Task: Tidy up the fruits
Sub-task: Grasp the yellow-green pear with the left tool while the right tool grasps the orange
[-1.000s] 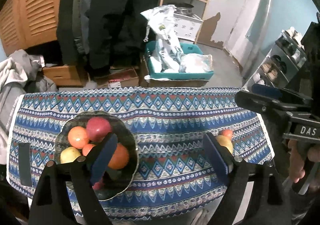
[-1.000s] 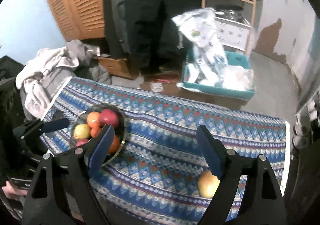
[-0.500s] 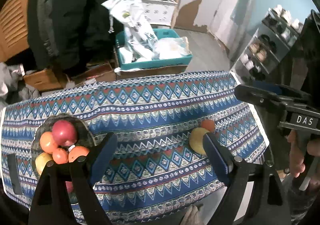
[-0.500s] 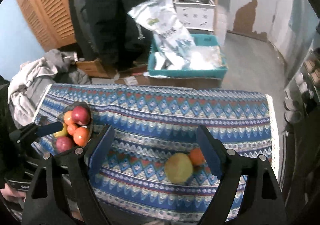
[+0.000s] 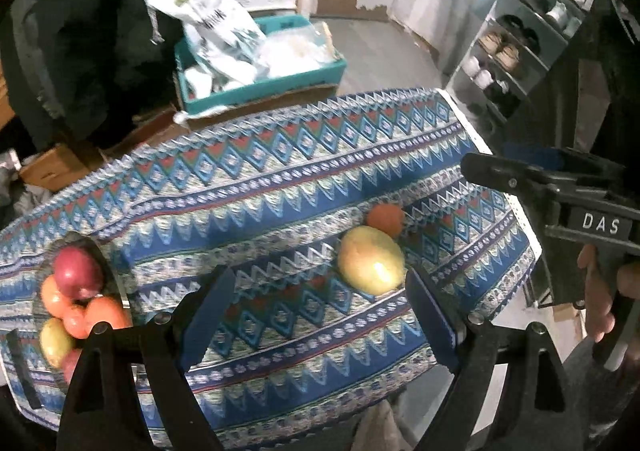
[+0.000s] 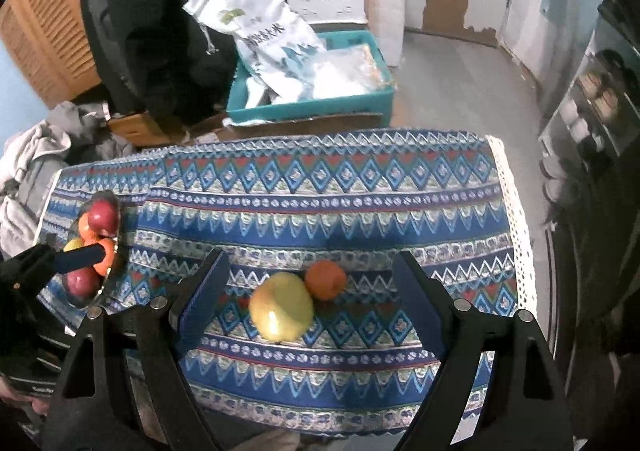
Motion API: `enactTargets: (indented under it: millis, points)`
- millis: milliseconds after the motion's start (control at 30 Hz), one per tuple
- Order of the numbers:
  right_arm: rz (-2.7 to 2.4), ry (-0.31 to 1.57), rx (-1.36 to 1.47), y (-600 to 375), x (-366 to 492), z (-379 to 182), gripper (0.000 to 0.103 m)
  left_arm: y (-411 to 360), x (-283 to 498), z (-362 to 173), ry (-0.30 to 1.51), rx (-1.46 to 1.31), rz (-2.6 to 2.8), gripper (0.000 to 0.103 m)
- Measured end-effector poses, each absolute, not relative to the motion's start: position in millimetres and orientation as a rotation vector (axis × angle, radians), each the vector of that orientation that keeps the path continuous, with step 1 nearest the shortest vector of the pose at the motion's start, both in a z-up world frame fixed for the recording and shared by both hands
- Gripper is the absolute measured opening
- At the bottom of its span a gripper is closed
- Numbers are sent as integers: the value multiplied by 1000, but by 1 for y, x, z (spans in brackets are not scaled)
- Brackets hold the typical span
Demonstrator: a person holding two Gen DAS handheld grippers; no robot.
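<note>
Looking through the left wrist camera, the left gripper (image 5: 316,309) stood with jaws apart and empty above the patterned tablecloth (image 5: 280,179); a yellow-green mango (image 5: 370,259) touching an orange (image 5: 385,219) lay just beyond its right finger, and the fruit bowl (image 5: 102,263) sat far left. From the right wrist camera, the right gripper (image 6: 310,297) was also spread wide, holding nothing, with mango (image 6: 282,307) and orange (image 6: 326,279) lying between its fingers on the cloth.

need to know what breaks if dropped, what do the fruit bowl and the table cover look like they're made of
Fruit bowl: probably glass or polished metal; its rim glints, but blur leaves it open. Table cover: woven fabric, matte, with a zigzag-and-diamond pattern and a pale lacy edge hanging over the table's end.
</note>
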State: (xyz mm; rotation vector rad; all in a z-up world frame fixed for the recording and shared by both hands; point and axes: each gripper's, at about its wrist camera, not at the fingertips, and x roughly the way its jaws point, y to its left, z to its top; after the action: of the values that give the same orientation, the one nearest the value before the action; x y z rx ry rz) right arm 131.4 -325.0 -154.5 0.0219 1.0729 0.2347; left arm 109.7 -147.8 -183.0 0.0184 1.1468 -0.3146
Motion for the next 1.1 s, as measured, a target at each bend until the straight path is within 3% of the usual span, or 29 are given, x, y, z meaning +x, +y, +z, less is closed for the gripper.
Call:
enactTargets:
  millis: [533,1100]
  points:
    - [141,1220,63,-369,146,-220,84,-198,145,-263,1313,-53,-322,89]
    - [83,1292,107,-389,154,-253,84,-232,160,-324,1419,-114,-311,89]
